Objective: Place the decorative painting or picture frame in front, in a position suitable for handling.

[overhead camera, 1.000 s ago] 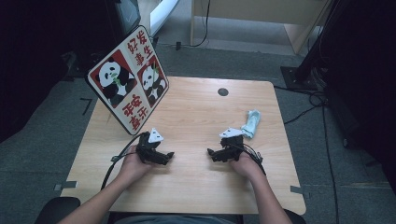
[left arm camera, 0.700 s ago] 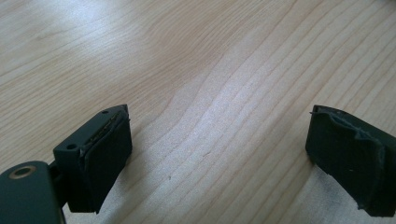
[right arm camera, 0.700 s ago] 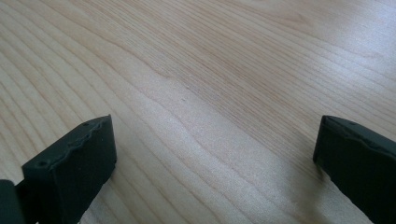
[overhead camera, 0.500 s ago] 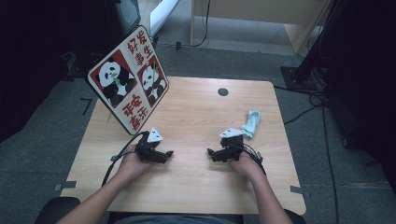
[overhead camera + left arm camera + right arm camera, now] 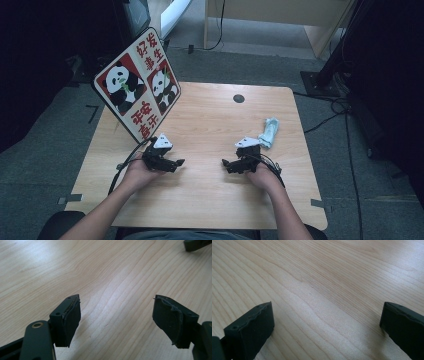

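Fingers (image 5: 66, 320) of both grippers stand released, empty, resting low on the counter (image 5: 210, 125), seemingly ready for the cloth (image 5: 269, 132) nearby.

The right gripper (image 5: 327, 327) hangs low over the pale wooden table (image 5: 319, 277), its two black jaws spread wide apart with bare wavy wood grain between them and nothing held
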`<action>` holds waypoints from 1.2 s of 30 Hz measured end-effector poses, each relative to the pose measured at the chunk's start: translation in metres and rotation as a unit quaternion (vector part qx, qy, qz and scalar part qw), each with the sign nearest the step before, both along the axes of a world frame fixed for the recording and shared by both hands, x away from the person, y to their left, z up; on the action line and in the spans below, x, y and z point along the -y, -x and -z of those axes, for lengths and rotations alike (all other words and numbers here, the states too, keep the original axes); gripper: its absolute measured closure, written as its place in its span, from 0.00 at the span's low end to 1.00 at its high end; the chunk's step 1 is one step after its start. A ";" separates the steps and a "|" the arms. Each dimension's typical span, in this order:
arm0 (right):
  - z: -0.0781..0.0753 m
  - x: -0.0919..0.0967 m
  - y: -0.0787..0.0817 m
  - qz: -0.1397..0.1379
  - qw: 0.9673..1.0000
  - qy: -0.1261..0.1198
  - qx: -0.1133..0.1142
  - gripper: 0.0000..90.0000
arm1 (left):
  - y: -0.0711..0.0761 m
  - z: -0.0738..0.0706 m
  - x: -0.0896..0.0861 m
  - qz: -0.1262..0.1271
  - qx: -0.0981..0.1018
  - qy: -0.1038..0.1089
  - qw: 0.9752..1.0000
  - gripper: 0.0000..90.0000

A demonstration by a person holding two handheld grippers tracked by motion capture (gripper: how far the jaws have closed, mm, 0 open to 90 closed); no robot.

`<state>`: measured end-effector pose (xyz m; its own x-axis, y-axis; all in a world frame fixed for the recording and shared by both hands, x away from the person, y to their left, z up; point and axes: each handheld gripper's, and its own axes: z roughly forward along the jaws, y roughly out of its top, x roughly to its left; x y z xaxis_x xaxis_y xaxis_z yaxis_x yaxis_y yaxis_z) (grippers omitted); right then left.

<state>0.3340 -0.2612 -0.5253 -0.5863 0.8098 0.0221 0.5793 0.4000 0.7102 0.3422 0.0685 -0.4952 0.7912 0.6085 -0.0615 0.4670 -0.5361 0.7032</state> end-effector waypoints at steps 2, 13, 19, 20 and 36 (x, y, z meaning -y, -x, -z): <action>0.000 0.000 0.000 0.000 1.000 0.000 0.000 0.00 | -0.001 -0.003 -0.002 0.003 -0.001 0.002 1.000 0.26; 0.000 0.000 0.000 0.000 1.000 0.000 0.000 0.00 | -0.003 -0.018 -0.012 0.008 -0.003 0.021 1.000 0.32; 0.000 0.000 0.000 0.000 1.000 0.000 0.000 0.00 | -0.003 -0.026 -0.018 0.018 -0.009 0.032 0.999 0.38; 0.000 0.000 0.000 0.000 1.000 0.000 0.000 0.00 | -0.003 -0.027 -0.019 0.018 -0.012 0.033 0.999 0.38; 0.000 0.000 0.000 0.000 1.000 0.000 0.000 0.00 | -0.002 -0.044 -0.045 0.012 0.000 0.044 0.999 0.37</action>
